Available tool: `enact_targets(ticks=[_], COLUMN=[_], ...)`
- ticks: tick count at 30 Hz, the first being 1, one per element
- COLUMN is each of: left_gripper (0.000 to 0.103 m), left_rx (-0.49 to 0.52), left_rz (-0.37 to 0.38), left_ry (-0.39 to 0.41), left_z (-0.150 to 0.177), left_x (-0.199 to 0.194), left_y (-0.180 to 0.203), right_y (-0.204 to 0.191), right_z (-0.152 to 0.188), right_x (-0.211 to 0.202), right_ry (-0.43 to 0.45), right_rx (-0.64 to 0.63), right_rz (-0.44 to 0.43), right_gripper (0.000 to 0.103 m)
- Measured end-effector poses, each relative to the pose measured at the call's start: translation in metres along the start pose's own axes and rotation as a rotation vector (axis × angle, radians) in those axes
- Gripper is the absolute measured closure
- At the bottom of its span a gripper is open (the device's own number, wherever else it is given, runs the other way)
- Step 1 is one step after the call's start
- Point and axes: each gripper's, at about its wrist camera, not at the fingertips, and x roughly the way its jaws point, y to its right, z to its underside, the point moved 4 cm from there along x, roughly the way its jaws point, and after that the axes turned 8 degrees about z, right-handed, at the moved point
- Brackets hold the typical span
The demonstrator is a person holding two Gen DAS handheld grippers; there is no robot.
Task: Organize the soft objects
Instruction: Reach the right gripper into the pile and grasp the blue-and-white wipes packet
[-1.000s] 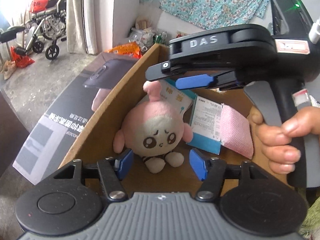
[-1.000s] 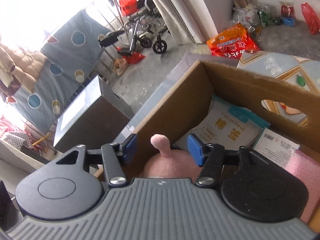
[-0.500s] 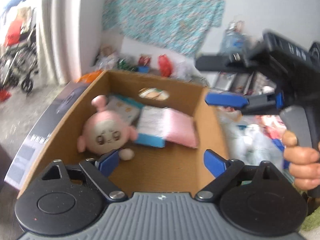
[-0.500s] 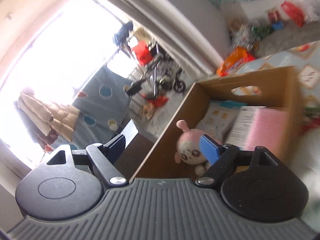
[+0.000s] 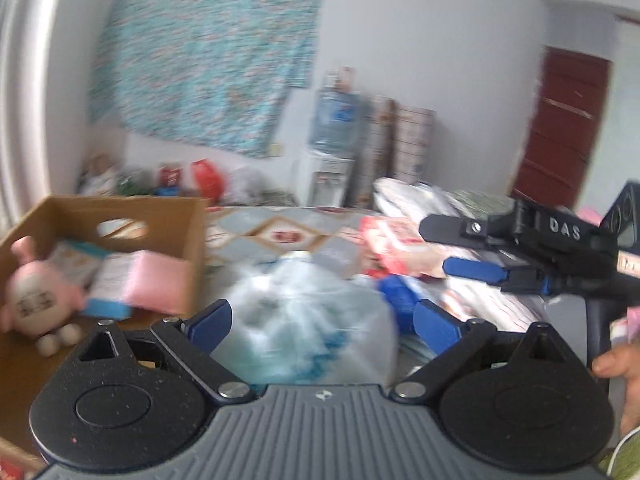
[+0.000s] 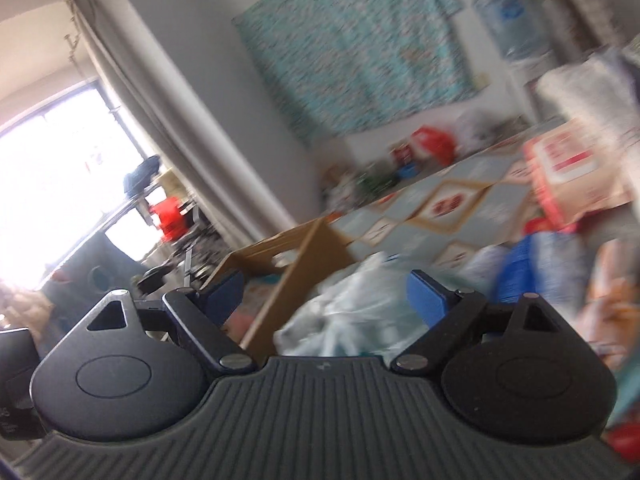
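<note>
opening, nothing held: left hand-held gripper (image 5: 322,320) | clear plastic bag (image 5: 308,320) just ahead | plush toy (image 5: 34,300) in cardboard box (image 5: 160,204)

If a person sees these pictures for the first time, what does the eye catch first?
Probably the pink plush toy lying in the cardboard box at the left, beside a pink pack. Next comes the pale plastic bag just right of the box, in front of the left tool, whose jaws are opening and empty.

One brown cardboard box (image 5: 192,236) is sitting left of the left gripper (image 5: 322,322), holding one pink round-headed plush doll (image 5: 34,296) and one pink folded cloth (image 5: 158,286).
</note>
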Motion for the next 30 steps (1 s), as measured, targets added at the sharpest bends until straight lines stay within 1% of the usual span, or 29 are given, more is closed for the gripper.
enact_targets(ticks=[3,5,6,8,10,11,12,13,16,18,20,23,27,30], left_gripper=[0.005,0.005,0.005,0.005,0.007,0.011,0.014,0.015,0.022,0.025,0.025,0.025,0.025,0.025], left_rx=[0.063,0.105,0.132,0.176,0.212,0.226,0.241,0.257,0.282,0.282,0.277,0.277,0.263,0.249], left_rz=[0.088,0.13,0.142,0.152,0.161,0.166,0.167,0.173,0.157,0.147,0.144,0.151,0.137,0.127], left_ry=[-0.04,-0.05,-0.062,-0.082,-0.114,-0.132,-0.15,-0.164,-0.215,-0.245,-0.279,-0.327,-0.391,-0.434], left_z=[-0.002,-0.005,-0.008,-0.011,-0.01,-0.01,-0.01,-0.008,-0.004,-0.002,-0.002,-0.001,0.002,0.007], left_x=[0.031,0.053,0.065,0.09,0.117,0.128,0.141,0.151,0.178,0.188,0.2,0.217,0.24,0.252], left_y=[0.025,0.038,0.043,0.052,0.062,0.068,0.071,0.074,0.079,0.078,0.077,0.077,0.077,0.076], right_y=[0.03,0.046,0.053,0.066,0.082,0.088,0.096,0.104,0.124,0.135,0.145,0.162,0.168,0.171], right_z=[-0.017,-0.036,-0.044,-0.062,-0.073,-0.077,-0.077,-0.075,-0.072,-0.068,-0.066,-0.061,-0.052,-0.045], right_x=[-0.013,-0.011,-0.002,0.022,0.05,0.065,0.078,0.091,0.12,0.14,0.149,0.169,0.187,0.203], right_ry=[0.02,0.007,-0.014,-0.083,-0.17,-0.217,-0.263,-0.31,-0.411,-0.483,-0.534,-0.615,-0.703,-0.747], right_rx=[0.014,0.014,0.016,0.035,0.049,0.054,0.056,0.051,0.037,0.029,0.026,0.05,0.054,0.065], right_rz=[0.063,0.095,0.121,0.15,0.206,0.227,0.252,0.279,0.324,0.331,0.356,0.36,0.317,0.283], right_gripper=[0.014,0.015,0.015,0.015,0.015,0.016,0.016,0.017,0.019,0.019,0.019,0.019,0.019,0.018])
